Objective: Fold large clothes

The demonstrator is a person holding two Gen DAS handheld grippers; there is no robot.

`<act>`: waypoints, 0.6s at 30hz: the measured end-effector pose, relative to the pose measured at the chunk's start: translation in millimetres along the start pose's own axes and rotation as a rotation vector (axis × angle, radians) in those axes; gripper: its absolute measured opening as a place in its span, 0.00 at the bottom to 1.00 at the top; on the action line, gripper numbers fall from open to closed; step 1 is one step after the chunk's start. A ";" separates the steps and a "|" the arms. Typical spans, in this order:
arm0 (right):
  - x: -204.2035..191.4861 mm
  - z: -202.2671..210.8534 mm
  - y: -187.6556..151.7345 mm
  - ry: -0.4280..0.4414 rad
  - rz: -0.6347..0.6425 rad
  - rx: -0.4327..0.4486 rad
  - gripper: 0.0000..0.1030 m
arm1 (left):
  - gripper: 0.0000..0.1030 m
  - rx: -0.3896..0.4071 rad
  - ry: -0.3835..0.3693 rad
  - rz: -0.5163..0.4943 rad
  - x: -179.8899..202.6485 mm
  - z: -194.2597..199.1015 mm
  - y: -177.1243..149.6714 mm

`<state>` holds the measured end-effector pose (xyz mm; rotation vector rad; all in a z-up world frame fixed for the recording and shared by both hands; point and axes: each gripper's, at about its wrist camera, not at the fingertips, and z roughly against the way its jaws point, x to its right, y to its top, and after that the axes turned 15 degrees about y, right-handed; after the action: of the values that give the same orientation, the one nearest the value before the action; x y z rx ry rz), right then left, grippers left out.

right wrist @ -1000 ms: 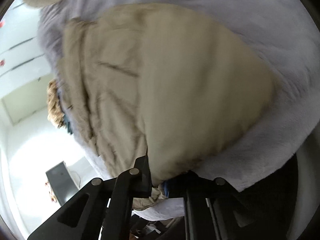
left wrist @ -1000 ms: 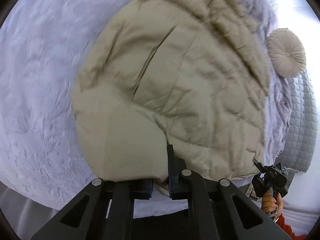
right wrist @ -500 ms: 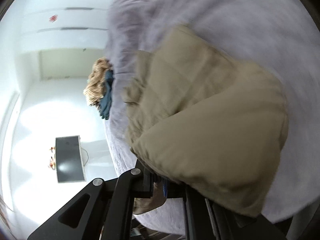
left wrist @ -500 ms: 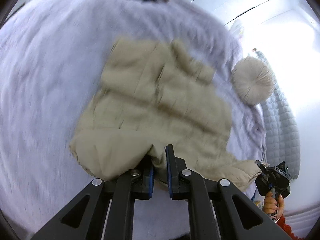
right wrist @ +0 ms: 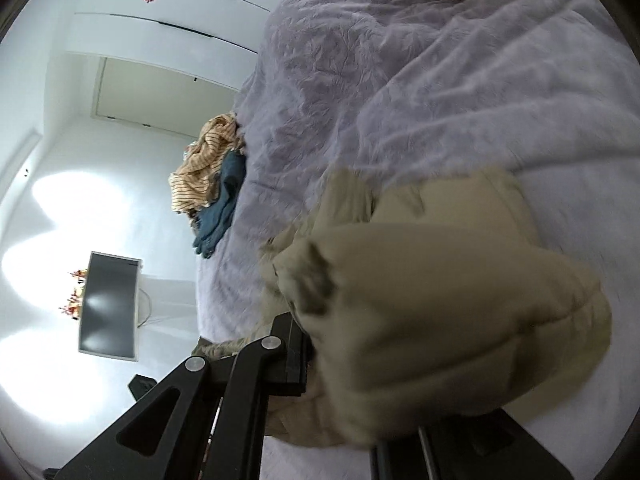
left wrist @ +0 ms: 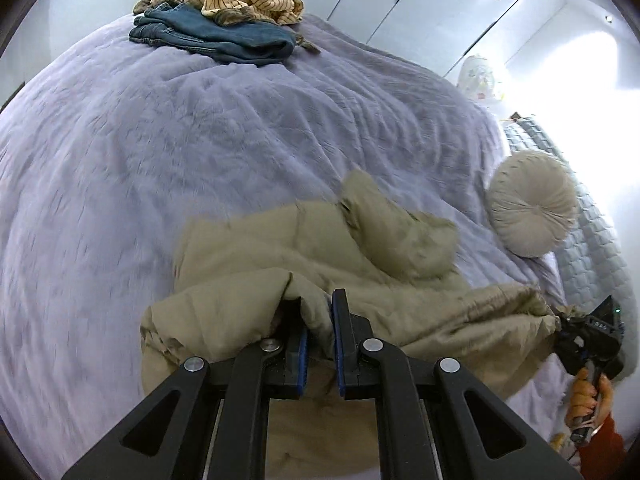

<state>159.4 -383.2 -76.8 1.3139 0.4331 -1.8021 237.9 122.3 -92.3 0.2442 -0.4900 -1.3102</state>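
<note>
Jacket (left wrist: 320, 256) now bunched lower on bed (left wrist: 160, 160); left gripper (left wrist: 319, 320) pinching it; right gripper (left wrist: 576, 332) too, fingertips fabric-hidden

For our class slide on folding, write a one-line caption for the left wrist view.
Left claw shut on the beige puffer jacket over a lavender bedspread, right claw gripping its far edge.

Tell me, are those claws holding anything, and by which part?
Both hold the beige puffy jacket. The left claw pinches a bunched fold of its near edge; the right claw grips the same edge further along.
</note>
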 end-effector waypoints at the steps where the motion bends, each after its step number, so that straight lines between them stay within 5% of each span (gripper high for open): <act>1: 2.7 -10.6 5.7 -0.014 0.003 -0.002 0.07 | 0.11 0.000 0.020 0.000 1.1 -13.3 9.1; 8: 49.6 -68.2 35.9 -0.099 -0.011 -0.018 0.07 | 0.11 -0.015 0.134 -0.043 10.9 -90.3 30.6; 18: 94.2 -106.0 42.1 -0.175 -0.048 -0.027 0.07 | 0.11 -0.043 0.203 -0.028 17.1 -137.3 40.8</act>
<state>248.2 -374.6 -194.8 1.1248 0.3941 -1.9258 341.5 102.3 -190.8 0.3455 -0.2869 -1.3057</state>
